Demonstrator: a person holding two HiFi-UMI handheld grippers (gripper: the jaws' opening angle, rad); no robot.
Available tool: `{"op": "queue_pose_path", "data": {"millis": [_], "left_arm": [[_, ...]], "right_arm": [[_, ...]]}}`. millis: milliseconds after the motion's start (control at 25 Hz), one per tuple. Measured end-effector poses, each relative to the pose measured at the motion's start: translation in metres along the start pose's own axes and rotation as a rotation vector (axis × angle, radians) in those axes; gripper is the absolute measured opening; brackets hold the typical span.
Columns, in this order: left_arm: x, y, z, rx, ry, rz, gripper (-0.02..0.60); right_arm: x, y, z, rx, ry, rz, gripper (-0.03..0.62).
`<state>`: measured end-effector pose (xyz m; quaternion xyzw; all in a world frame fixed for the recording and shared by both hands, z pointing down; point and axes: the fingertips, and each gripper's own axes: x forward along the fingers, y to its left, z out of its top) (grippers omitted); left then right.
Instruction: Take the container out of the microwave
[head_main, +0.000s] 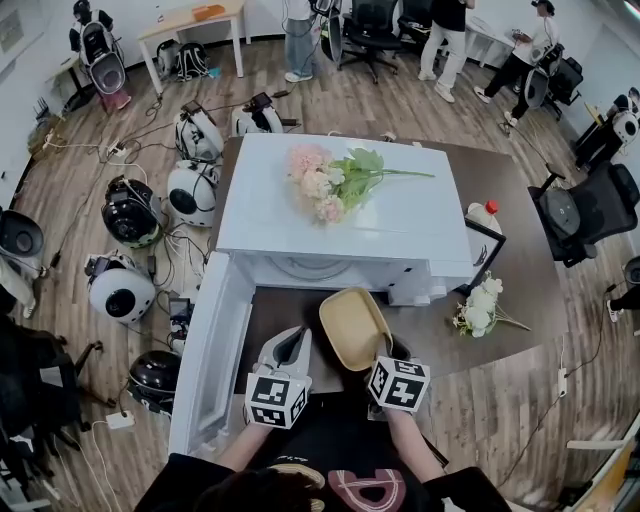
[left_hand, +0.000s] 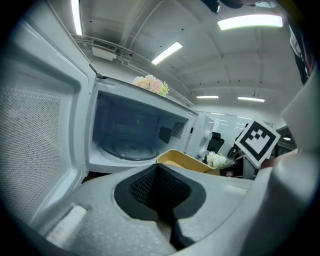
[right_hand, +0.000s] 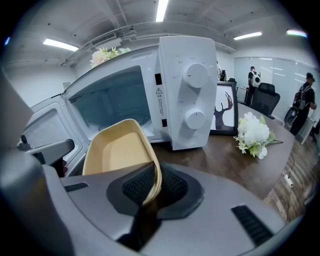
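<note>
A white microwave (head_main: 340, 235) stands on the brown table with its door (head_main: 208, 365) swung open to the left; its cavity (left_hand: 131, 134) holds only the glass turntable. The shallow yellow container (head_main: 352, 328) is outside, in front of the opening and above the table. My right gripper (right_hand: 149, 189) is shut on its near rim, and the container (right_hand: 118, 149) tilts up away from the jaws. The right gripper (head_main: 380, 352) sits at the container's near right edge. My left gripper (head_main: 290, 345) hovers just left of it, shut, with nothing held. Past the left gripper (left_hand: 159, 182) the container (left_hand: 186, 161) shows to the right.
Pink artificial flowers (head_main: 335, 180) lie on the microwave's top. A white flower bunch (head_main: 480, 305) and a picture frame (head_main: 487, 250) are on the table (head_main: 520, 190) to the right. Round white and black devices (head_main: 125, 290) crowd the floor at left; office chairs and people stand behind.
</note>
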<state>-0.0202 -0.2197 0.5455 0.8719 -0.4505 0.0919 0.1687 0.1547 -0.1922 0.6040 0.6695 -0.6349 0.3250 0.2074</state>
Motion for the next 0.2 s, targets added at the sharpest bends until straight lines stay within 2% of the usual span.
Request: {"op": "queue_pose_path", "data": {"millis": [200], "left_arm": [[0.0011,0.0032,-0.0013,-0.008,-0.002,0.011,0.009]], "right_arm": [[0.0033,0.0029,0.0018,-0.020,0.004,0.008,0.041]]}}
